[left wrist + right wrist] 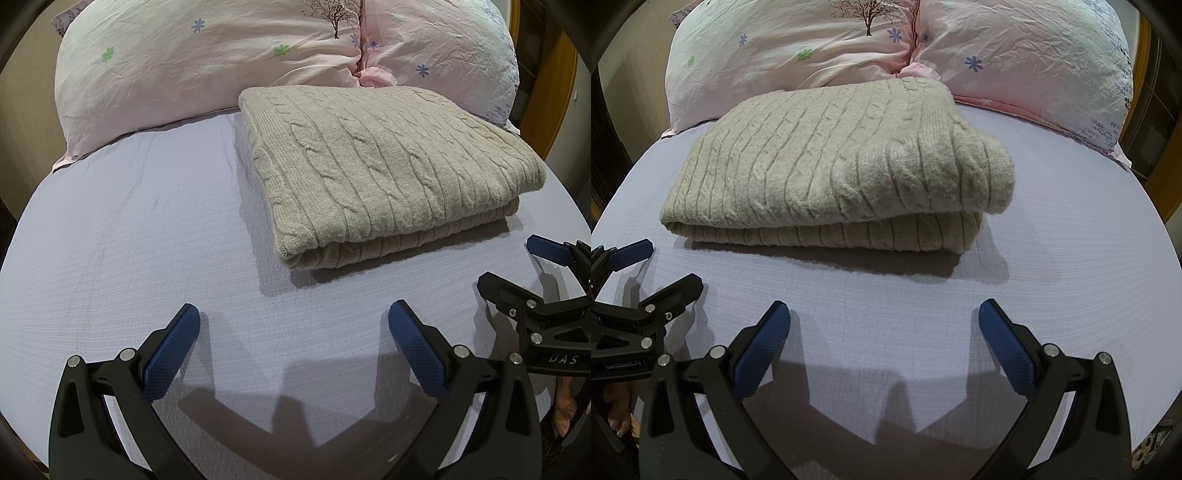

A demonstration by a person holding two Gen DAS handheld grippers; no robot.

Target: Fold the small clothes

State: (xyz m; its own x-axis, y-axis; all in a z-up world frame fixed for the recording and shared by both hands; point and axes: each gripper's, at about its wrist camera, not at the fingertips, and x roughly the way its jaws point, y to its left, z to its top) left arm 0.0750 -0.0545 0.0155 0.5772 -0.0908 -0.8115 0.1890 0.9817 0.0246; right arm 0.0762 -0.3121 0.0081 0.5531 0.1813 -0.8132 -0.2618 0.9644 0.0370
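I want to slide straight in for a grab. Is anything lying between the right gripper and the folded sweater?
Nothing: in the right wrist view only bare lavender sheet separates the open right gripper from the sweater.

The left tongs [294, 325] and the right tongs [884, 325] have black plastic arms with silver round rivets and blue textured pads [173, 350]. One body carries white letters "DAS", the other "GenRobot.AI". A bit of bare skin shows behind.

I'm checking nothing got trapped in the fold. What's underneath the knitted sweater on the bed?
Around the folded sweater, only the lavender bedsheet shows, so it appears to lie directly on that. Its lower layers peek out along the front edge. Anything tucked between or beneath the layers is hidden.
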